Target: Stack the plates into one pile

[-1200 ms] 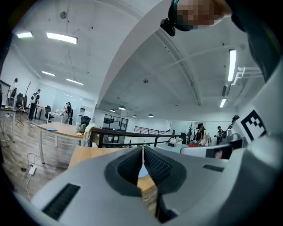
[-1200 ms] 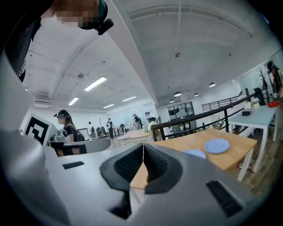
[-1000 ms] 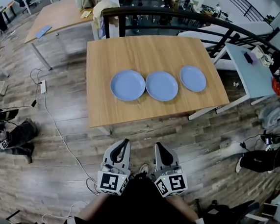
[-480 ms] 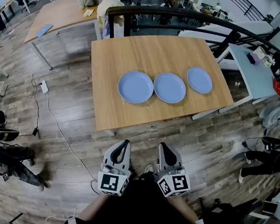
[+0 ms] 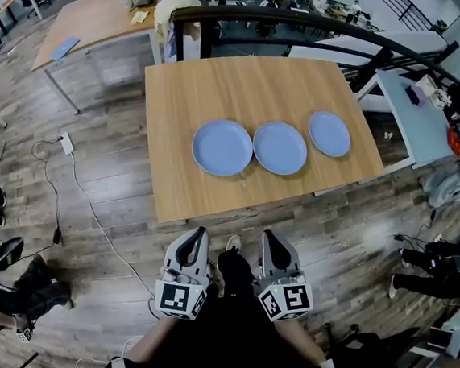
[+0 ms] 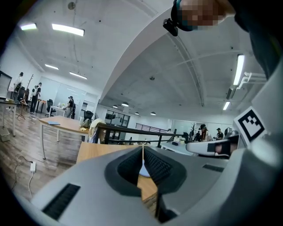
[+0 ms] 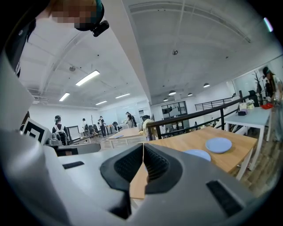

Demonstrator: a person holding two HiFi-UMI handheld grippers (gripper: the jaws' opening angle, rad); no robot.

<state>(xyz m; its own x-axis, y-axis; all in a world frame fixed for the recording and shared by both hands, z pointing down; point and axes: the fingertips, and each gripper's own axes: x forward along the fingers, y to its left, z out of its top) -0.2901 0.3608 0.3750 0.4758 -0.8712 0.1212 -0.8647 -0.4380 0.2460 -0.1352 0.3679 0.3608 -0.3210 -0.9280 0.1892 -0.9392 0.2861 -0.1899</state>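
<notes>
plates (image 5: 280,148) seemingly well beyond left gripper (image 5: 196,236)

1. Three plates lie in a row on the tabletop (image 5: 205,92): left plate (image 5: 222,147), middle plate (image 5: 280,148), right plate (image 5: 329,133), each just beside the next.
2. The left gripper (image 5: 197,237) and right gripper (image 5: 267,238) are side by side before its near edge, above the floor (image 5: 113,231).

We note plates (image 5: 222,147) pale blue; tabletop (image 5: 204,84) light wood grain; floor (image 5: 109,191) grey-brown planks; left gripper (image 5: 196,237) and right gripper (image 5: 269,240) grey, with black-and-white square markers.
</notes>
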